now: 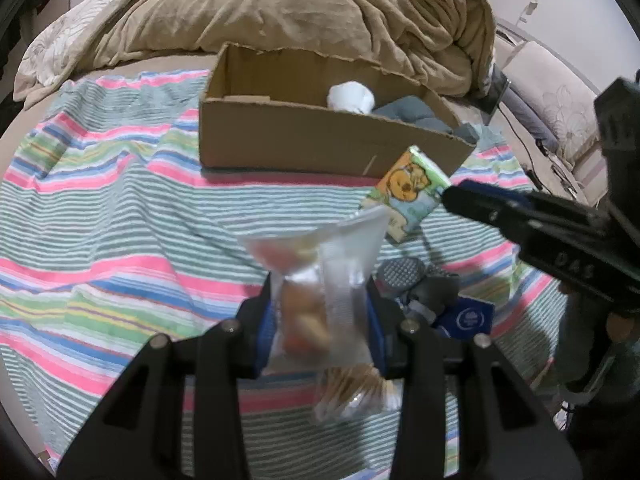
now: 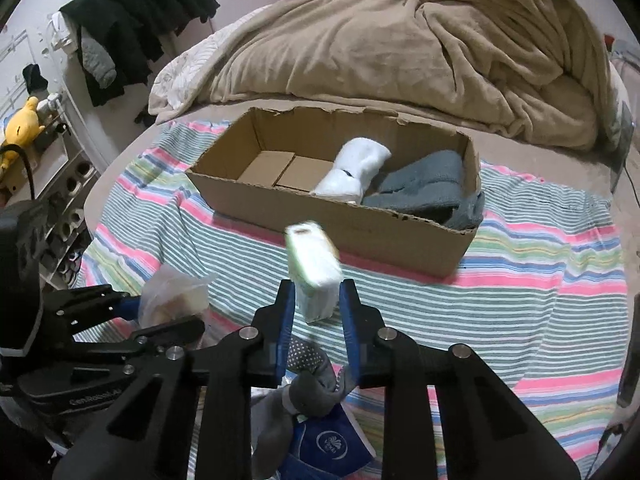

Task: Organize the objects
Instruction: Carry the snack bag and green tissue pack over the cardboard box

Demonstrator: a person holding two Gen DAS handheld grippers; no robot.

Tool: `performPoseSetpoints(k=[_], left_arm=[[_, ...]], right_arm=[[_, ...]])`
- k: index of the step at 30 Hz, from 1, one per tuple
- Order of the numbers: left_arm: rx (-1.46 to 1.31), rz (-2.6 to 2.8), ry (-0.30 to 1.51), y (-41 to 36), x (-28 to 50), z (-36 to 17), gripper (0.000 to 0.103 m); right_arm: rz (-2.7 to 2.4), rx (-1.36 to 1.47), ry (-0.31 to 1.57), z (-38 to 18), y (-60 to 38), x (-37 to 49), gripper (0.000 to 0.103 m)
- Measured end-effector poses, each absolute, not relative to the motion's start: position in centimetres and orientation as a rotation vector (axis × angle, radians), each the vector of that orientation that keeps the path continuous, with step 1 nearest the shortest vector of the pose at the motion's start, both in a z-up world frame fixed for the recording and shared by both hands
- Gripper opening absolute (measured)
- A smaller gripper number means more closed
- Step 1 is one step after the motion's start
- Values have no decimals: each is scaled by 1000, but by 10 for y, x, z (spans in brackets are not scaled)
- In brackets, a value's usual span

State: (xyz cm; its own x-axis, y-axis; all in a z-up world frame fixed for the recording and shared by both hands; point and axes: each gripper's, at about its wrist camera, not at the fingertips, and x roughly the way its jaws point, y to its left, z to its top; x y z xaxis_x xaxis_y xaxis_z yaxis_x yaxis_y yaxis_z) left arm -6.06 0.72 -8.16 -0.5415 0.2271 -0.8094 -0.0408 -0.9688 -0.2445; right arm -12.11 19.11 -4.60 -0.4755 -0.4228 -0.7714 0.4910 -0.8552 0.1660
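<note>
Left gripper (image 1: 320,316) fingers pinch a crinkly clear snack bag (image 1: 316,280); right gripper (image 2: 316,312) fingers squeeze a soft rectangular tissue pack (image 2: 314,272), corrugated cardboard box (image 2: 320,220) mid-frame.

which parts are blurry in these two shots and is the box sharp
Left wrist view: the clear snack bag in the left gripper is motion-smeared; the cardboard box is fairly sharp. Right wrist view: the tissue pack in the right gripper is smeared on top; fisheye bends both views' edges.
</note>
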Motion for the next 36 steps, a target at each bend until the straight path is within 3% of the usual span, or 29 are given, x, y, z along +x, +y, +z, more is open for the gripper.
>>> performPoseSetpoints(k=[15,18,19,25,26,28,34,35,36], left_arm=[[-1398,2614,-337,-4,-60,-79,40],[-1390,2615,-347,-5,-60,-78,40],[-1385,2616,-351,-6,-60,-77,40],[-1370,2631,-366,-15,-58,-73,40],[-1370,2634,-370,-17,-59,-73,40],[-1370,2638,-378,-19,-60,-72,40],[-1363,2644,-375,-20,-61,-69,40],[-1360,2647,-371,-20,-62,-67,40],[-1357,2650,-367,-21,-62,-66,40]], right_arm=[[-2298,1276,121,-82,182,-133,27],[-2286,1265,138,-84,176,-134,51],[-2299,1259,160,-84,173,-134,55],[-2392,1264,210,-79,178,-140,60],[-2400,1271,210,-81,180,-142,65],[-2400,1285,195,-84,185,-146,86],[-2375,1293,238,-95,172,-151,86],[-2369,1303,250,-99,169,-152,82],[-2367,1314,259,-102,167,-153,67]])
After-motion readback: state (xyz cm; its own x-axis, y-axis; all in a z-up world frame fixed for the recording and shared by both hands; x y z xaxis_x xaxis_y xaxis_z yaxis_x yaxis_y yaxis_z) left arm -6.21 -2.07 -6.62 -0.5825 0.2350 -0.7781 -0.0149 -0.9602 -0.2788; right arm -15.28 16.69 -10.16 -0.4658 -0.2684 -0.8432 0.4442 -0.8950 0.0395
